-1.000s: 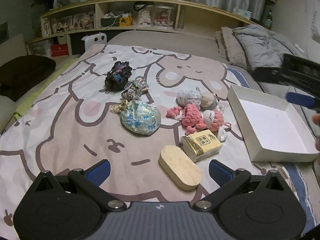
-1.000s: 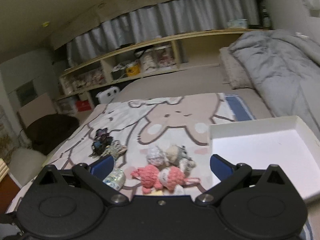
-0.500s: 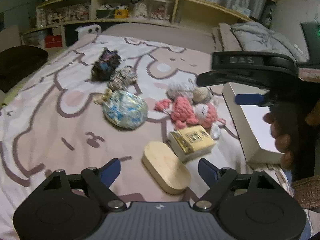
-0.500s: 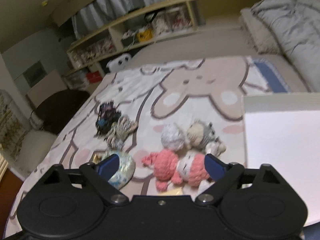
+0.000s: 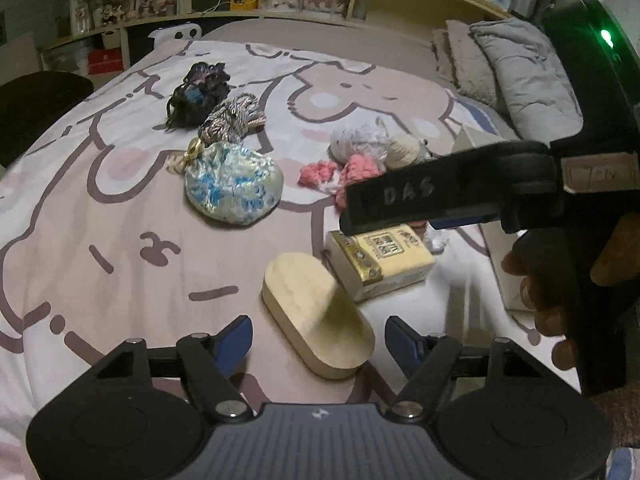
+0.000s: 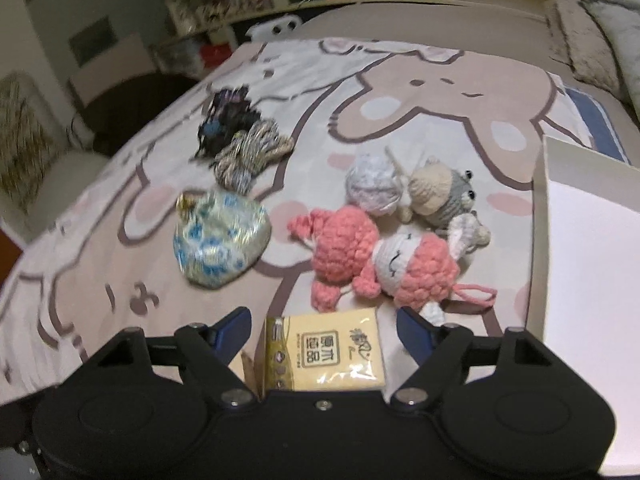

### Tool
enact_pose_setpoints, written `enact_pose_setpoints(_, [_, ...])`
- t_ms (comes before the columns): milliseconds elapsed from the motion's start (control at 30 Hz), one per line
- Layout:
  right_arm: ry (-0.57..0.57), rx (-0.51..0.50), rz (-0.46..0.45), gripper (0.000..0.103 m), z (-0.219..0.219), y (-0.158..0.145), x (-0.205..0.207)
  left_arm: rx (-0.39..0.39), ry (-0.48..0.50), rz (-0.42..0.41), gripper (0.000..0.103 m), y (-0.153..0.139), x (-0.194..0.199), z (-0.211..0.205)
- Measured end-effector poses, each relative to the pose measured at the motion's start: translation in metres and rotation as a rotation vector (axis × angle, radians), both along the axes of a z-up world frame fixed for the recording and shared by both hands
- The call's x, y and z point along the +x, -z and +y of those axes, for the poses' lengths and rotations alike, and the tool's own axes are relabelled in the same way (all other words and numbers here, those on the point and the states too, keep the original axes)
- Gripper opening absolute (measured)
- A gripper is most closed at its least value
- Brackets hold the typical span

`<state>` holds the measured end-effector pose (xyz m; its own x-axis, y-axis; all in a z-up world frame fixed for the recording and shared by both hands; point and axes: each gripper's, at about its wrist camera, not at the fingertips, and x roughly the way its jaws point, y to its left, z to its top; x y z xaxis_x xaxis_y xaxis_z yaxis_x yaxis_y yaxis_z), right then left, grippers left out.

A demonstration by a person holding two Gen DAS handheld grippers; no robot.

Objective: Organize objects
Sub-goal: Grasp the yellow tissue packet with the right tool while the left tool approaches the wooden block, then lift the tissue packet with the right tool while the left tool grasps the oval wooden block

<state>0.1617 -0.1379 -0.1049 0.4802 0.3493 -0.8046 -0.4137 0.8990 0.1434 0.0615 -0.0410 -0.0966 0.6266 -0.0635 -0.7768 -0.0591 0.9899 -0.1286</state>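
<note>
Left gripper (image 5: 319,338), jaws narrowing yet spread, straddles the stiff, light oval wooden box (image 5: 317,314); grip its long sides. Right gripper (image 6: 323,330), likewise closing, brackets the soft yellow tissue pack (image 6: 336,354).

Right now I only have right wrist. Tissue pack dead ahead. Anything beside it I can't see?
Observer: Yes. A wooden box lies close beside the pack, on the side nearer the left wrist camera.
Operator: Left gripper holding it?
Observer: No. The left gripper is open. Its jaws have just been closing, with the near end of the wooden box between them, pads not yet on it.
</note>
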Motion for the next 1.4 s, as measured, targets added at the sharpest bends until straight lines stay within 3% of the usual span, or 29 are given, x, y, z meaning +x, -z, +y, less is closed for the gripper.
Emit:
enact_pose_setpoints(233, [-0.014, -0.081, 0.041, 0.078, 0.009, 0.018, -0.001, -0.022, -0.067, 0.035, 0.061, 0.010, 0.005, 0.004])
enact_pose_setpoints(267, [-0.007, -0.072, 0.044, 0.073, 0.008, 0.020, -0.001, -0.022, -0.074, 0.034, 0.061, 0.010, 0.005, 0.005])
enact_pose_setpoints(467, [0.024, -0.039, 0.042, 0.072, 0.000, 0.017, -0.001, 0.038, -0.094, 0.028, 0.061, 0.007, 0.000, 0.008])
enact_pose_setpoints(633, [0.075, 0.048, 0.036, 0.071, -0.021, -0.002, -0.006, -0.042, -0.105, 0.027, 0.061, 0.006, 0.003, 0.014])
enact_pose_setpoints(767, [0.112, 0.113, 0.005, 0.071, -0.035, -0.018, -0.011, -0.039, -0.077, -0.008, 0.062, 0.003, 0.012, 0.004])
enact_pose_setpoints(933, [0.139, 0.119, 0.001, 0.071, -0.042, -0.022, -0.013, -0.055, -0.092, 0.054, 0.061, 0.015, 0.025, -0.004])
enact_pose_setpoints(1133, [0.142, 0.111, 0.002, 0.071, -0.042, -0.019, -0.015, 0.021, -0.116, 0.094, 0.059, 0.026, 0.034, -0.012])
enact_pose_setpoints(1400, [0.138, 0.097, 0.000, 0.071, -0.041, -0.018, -0.018, 0.048, -0.112, 0.125, 0.050, 0.021, 0.022, -0.003])
